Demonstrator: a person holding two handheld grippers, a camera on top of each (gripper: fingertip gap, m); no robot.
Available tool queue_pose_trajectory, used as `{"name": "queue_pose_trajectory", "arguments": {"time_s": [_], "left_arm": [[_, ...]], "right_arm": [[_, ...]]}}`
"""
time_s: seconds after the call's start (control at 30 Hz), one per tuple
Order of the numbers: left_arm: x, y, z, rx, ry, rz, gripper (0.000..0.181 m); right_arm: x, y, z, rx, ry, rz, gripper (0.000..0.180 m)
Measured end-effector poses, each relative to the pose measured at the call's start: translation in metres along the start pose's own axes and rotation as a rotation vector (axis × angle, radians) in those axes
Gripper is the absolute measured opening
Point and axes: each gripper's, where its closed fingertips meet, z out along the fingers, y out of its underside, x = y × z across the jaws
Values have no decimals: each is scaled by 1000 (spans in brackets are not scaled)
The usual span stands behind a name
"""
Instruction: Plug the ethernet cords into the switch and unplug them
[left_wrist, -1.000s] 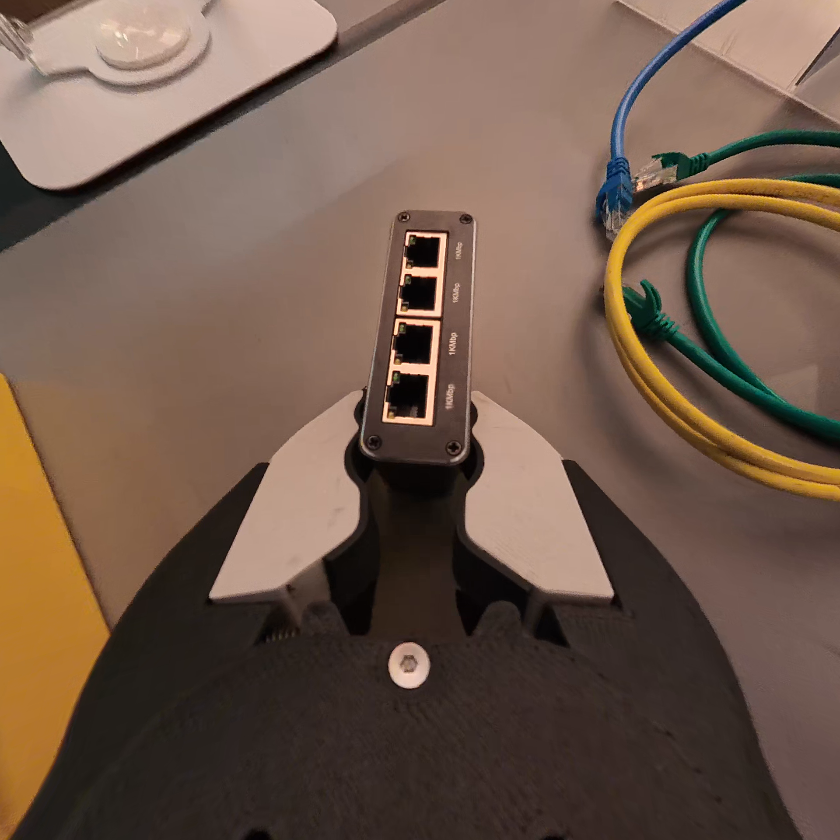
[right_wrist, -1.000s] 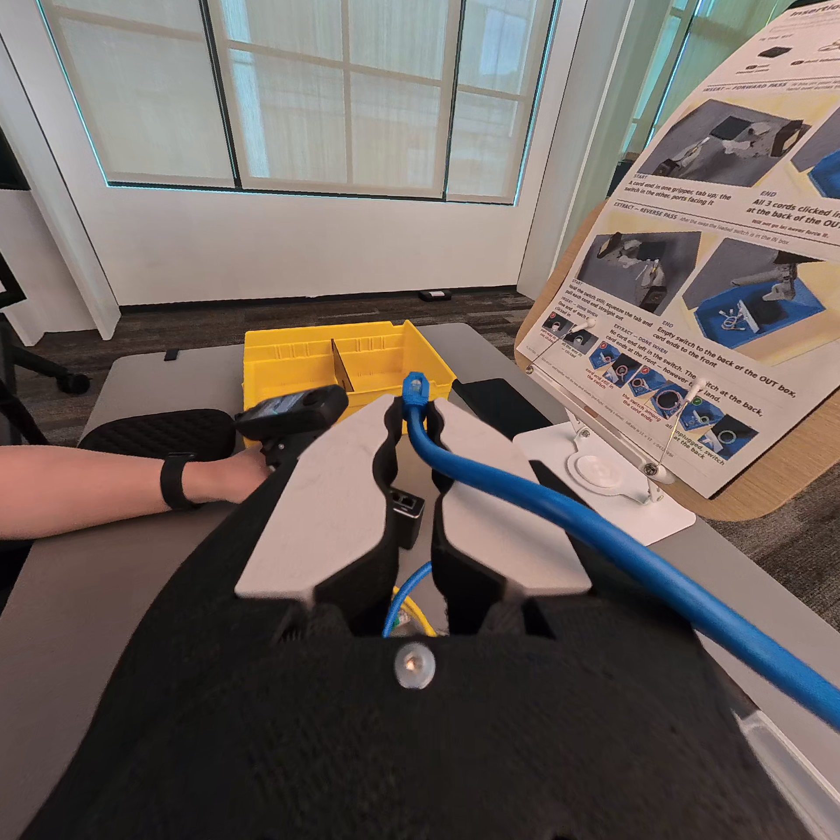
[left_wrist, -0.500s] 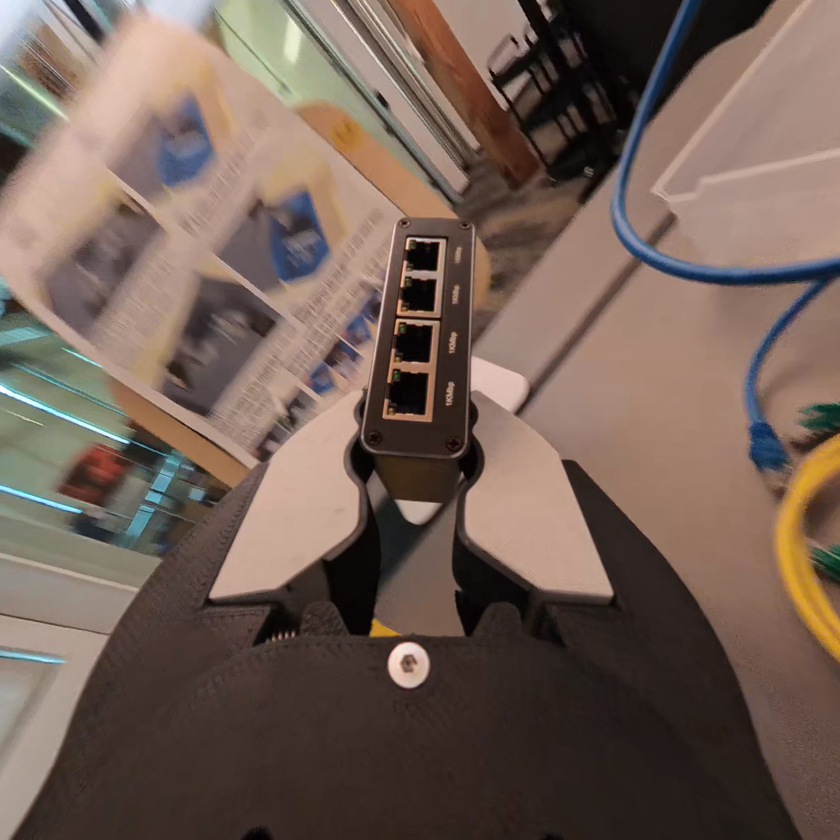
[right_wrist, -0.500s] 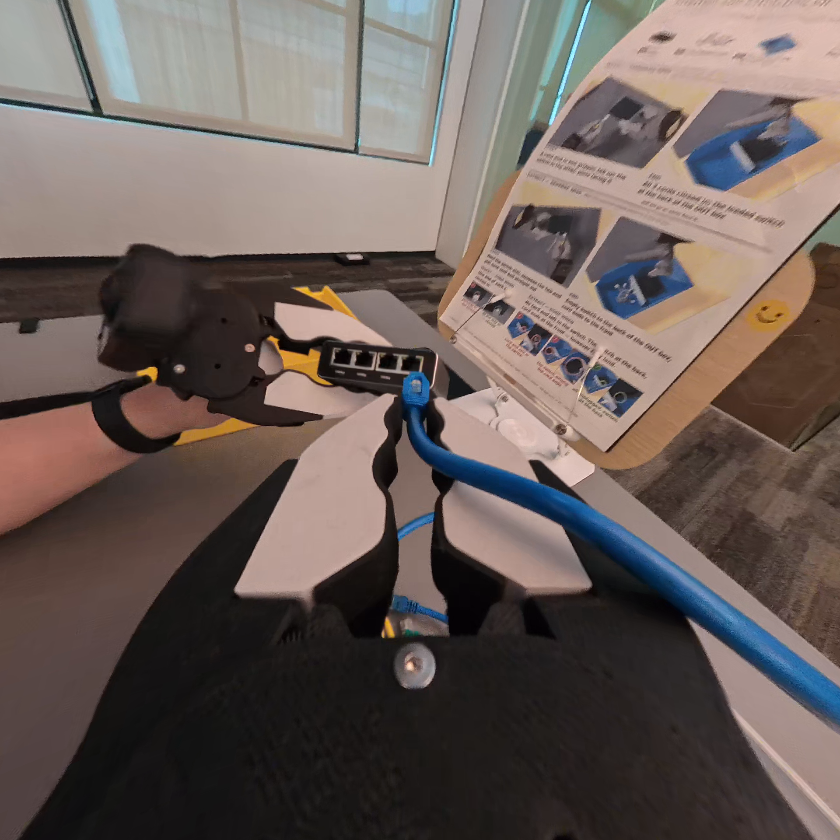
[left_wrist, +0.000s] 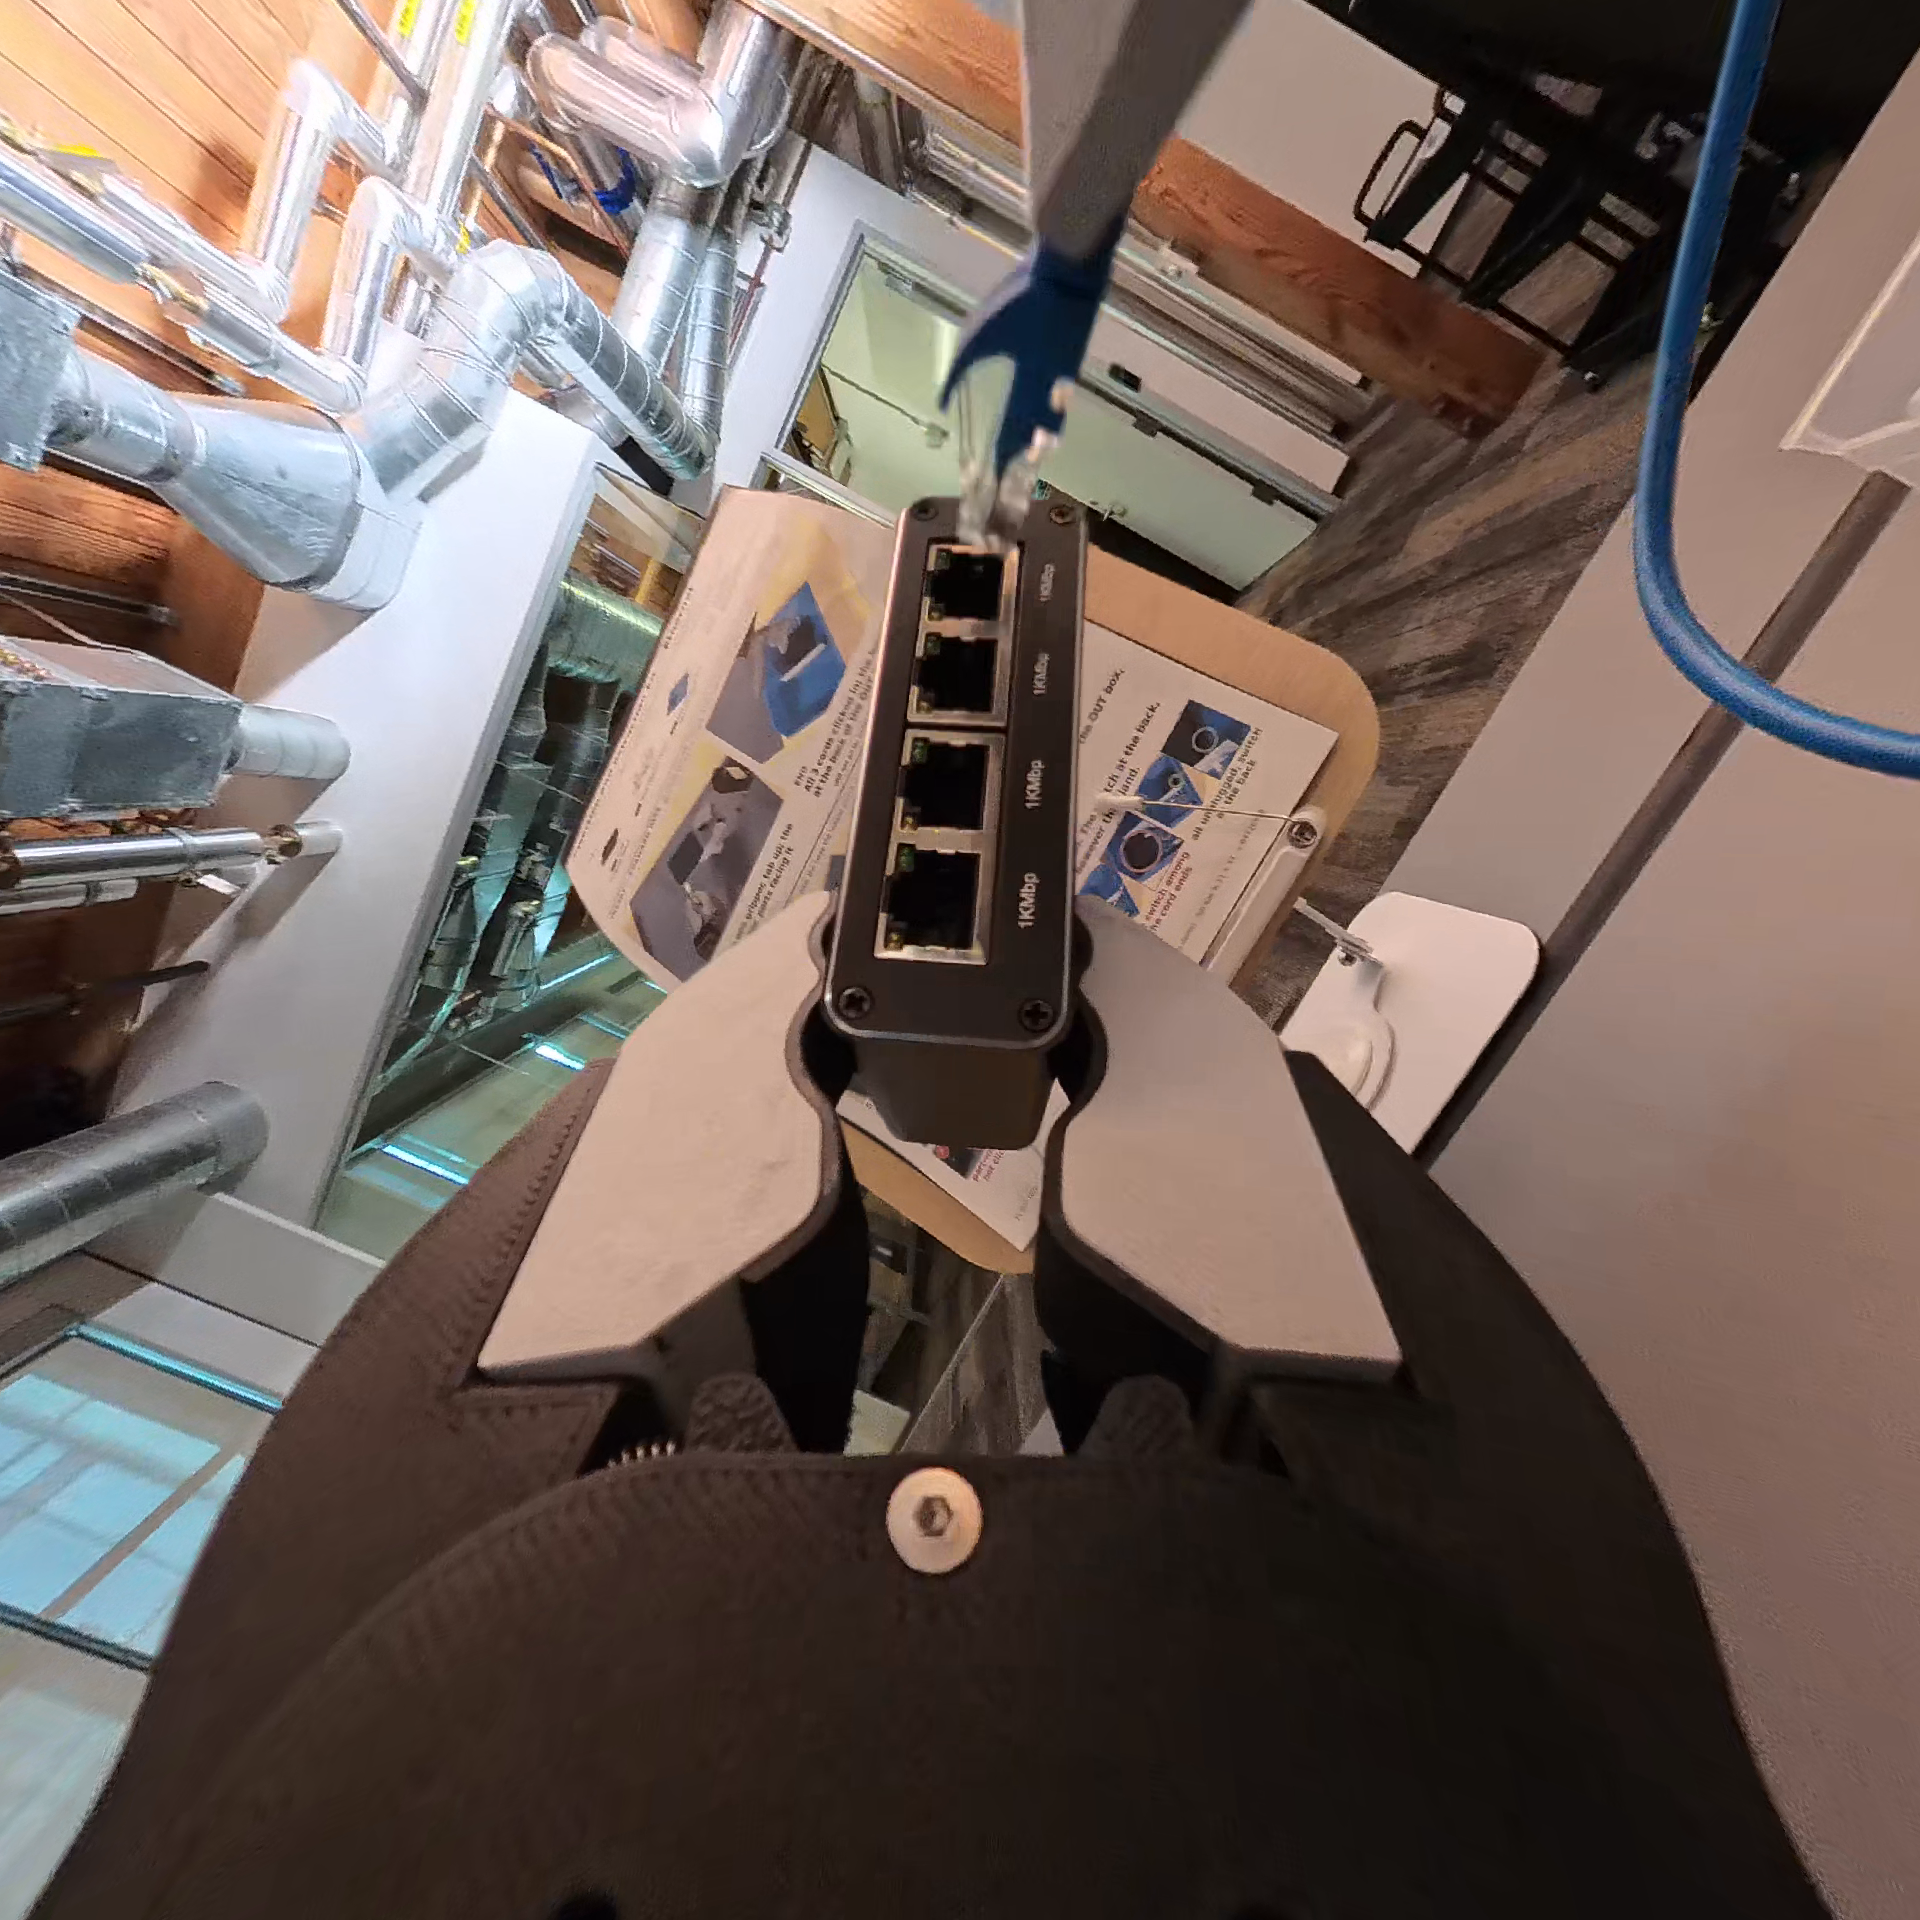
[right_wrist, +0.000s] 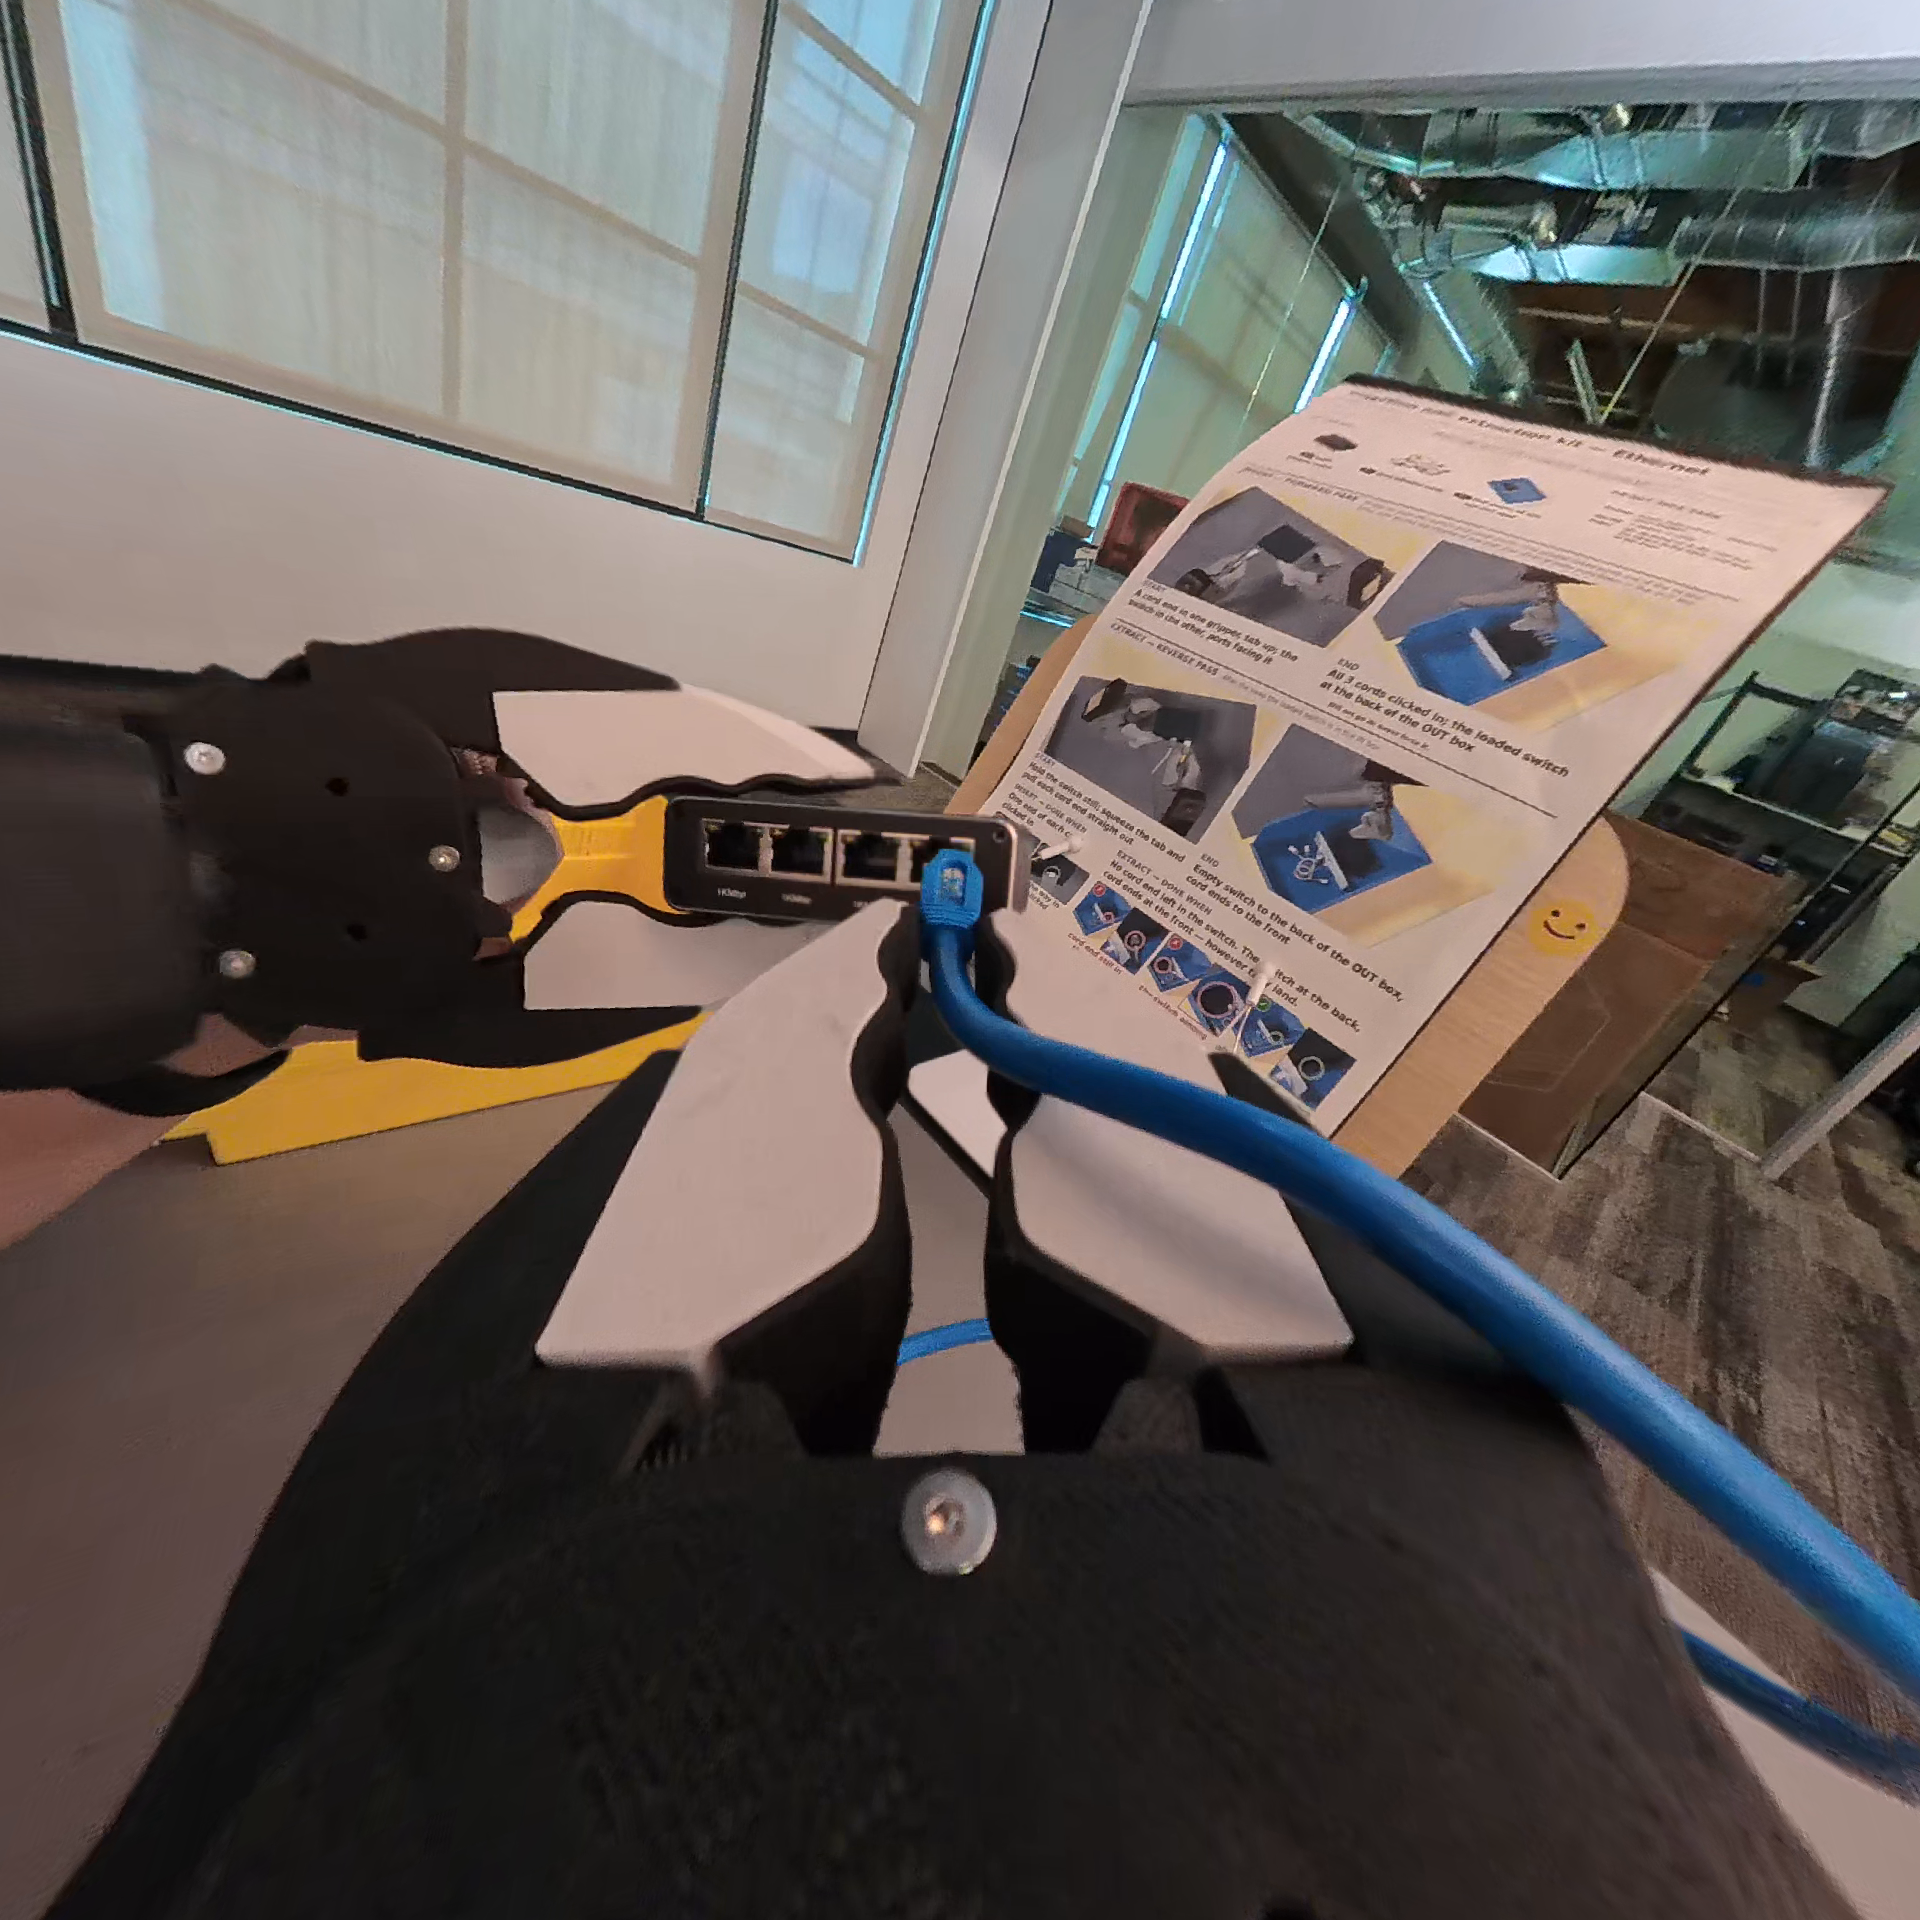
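switch (left_wrist: 951, 800), clamped in the left gripper (left_wrist: 951, 997), has swung up off the table to face the blue cord (right_wrist: 1195, 1101). right gripper (right_wrist: 940, 935), jaws pinching that cord, now holds its plug (right_wrist: 953, 883) at the end port, so insertion looks imminent.

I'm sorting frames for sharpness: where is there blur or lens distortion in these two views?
Left wrist view: the switch is sharp, the blue plug above it is smeared, and the ceiling pipes bow with wide-angle distortion. Right wrist view: the blue cord and switch read fairly crisp, the left gripper is slightly soft, and the instruction poster blurs toward its top.
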Motion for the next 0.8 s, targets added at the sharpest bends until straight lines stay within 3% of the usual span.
{"name": "queue_pose_trajectory", "arguments": {"time_s": [0.2,0.8], "left_arm": [[-1,-7,-8,14,-27,49,36],[-9,-21,-20,57,-95,99,36]], "right_arm": [[-5,-7,-2,46,4,-20,10],[-12,-12,-5,-30,11,-68,10]]}}
